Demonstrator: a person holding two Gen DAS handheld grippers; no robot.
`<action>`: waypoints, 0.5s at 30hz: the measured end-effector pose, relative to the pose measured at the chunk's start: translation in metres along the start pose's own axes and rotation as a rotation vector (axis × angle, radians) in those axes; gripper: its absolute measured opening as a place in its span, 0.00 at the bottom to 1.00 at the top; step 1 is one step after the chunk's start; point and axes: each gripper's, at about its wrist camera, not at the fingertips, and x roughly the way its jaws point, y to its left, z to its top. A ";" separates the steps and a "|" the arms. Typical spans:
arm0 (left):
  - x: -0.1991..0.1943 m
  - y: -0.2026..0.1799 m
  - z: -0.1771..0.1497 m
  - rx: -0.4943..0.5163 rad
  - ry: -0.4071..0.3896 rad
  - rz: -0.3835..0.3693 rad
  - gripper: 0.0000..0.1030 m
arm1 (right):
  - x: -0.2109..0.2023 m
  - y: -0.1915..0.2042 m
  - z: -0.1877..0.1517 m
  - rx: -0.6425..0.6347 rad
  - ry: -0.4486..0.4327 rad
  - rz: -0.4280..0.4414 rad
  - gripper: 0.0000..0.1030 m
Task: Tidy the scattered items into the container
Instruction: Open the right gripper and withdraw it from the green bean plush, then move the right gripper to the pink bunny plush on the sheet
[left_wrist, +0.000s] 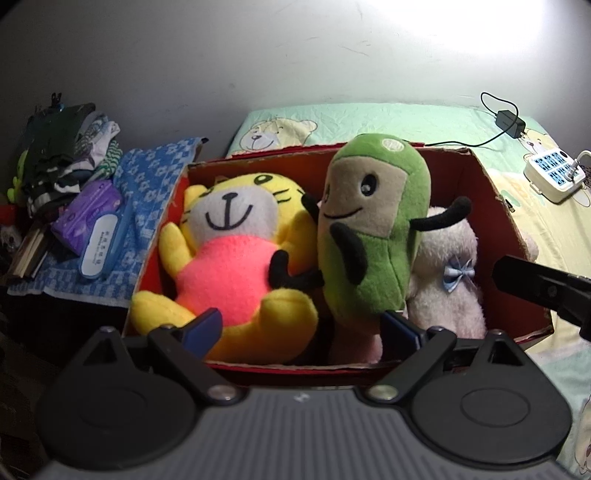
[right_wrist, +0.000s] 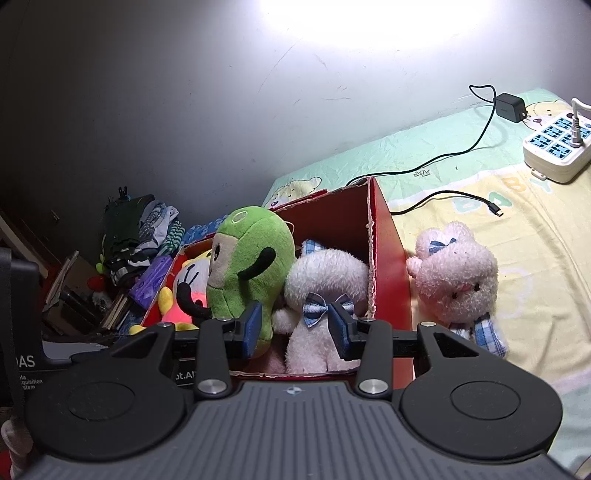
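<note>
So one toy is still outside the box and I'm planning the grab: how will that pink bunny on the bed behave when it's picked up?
The pink bunny looks fluffy and stuffed, so it is probably light and will squash rather than slip. Its ears and checked cloth will likely dangle. Lying flat on the bed sheet, it seems unlikely to roll.

Red box (right_wrist: 391, 258); yellow tiger plush (left_wrist: 236, 254) with pink belly; green-and-tan plush (left_wrist: 373, 229), black arms; pale pink rabbits (right_wrist: 456, 273) with blue checked bows; mint-and-yellow bear-print sheet (right_wrist: 517, 236).
</note>
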 end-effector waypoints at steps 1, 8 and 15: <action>-0.001 -0.002 0.001 0.001 0.000 0.009 0.91 | 0.000 -0.002 0.002 -0.003 0.000 0.003 0.42; -0.006 -0.011 0.006 -0.001 0.006 0.074 0.88 | 0.002 -0.014 0.011 -0.013 0.024 0.035 0.42; -0.023 -0.016 0.011 -0.014 -0.035 0.125 0.88 | -0.002 -0.031 0.017 -0.005 0.027 0.103 0.42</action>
